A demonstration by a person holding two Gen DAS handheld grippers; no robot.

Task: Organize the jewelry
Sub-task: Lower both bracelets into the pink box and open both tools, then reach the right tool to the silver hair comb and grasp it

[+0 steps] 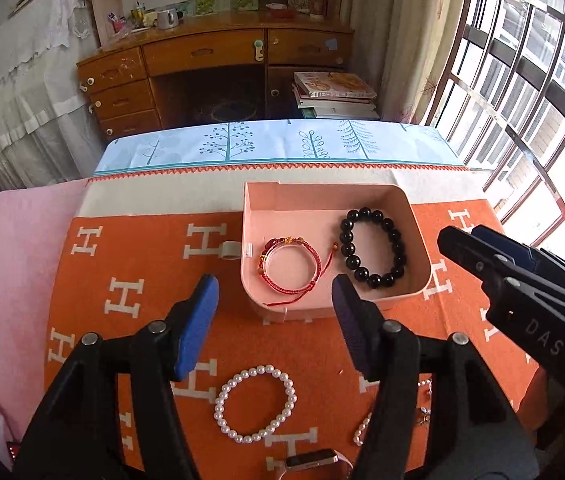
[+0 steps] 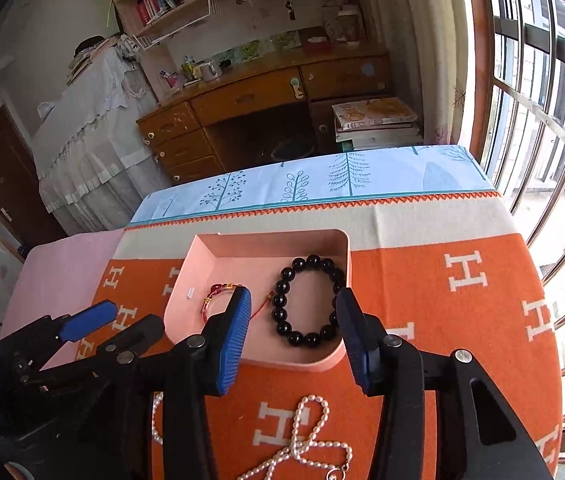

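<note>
Both the left gripper [image 1: 274,292] and right gripper [image 2: 292,308] are held open and empty above the pink box [image 1: 422,248], where two bracelets are already stored.

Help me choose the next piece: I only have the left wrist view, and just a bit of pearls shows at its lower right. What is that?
Observer: A long pearl necklace, lying loosely looped on the cloth on the near side of the tray.
Operator: Is the right gripper carrying anything?
Observer: No. The right gripper has its fingers apart with nothing between them, and it is lined up on the black bracelet in the tray.
</note>
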